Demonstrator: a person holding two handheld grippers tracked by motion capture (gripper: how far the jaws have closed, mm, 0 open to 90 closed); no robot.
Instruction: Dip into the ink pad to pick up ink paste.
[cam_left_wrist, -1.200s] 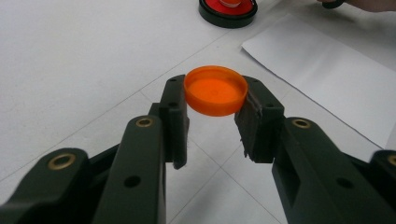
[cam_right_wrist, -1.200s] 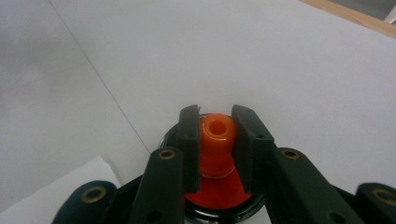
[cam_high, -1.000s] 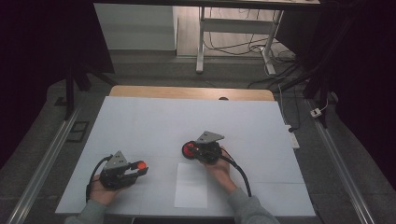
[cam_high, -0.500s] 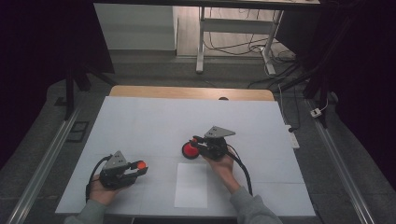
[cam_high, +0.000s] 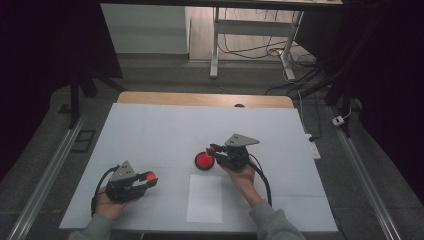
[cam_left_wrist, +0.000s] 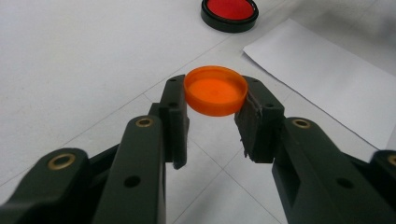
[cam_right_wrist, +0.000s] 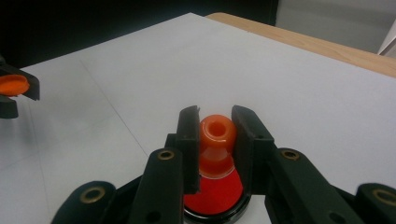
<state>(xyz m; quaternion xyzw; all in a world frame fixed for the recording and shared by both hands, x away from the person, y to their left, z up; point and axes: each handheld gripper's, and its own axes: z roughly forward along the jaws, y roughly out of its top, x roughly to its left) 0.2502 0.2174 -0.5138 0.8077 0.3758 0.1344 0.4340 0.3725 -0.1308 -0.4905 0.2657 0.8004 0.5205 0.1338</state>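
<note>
Left gripper view: left hand-held gripper (cam_left_wrist: 214, 121) pinches orange cap (cam_left_wrist: 215, 90) | right hand-held gripper (cam_right_wrist: 216, 144) clamps orange piece (cam_right_wrist: 217, 135)

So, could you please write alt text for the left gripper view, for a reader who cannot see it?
The left gripper holds a shallow orange cap by its rim between its two black jaws, above a white table. Beyond it lie a round black dish with a red centre and a white sheet of paper.
</note>
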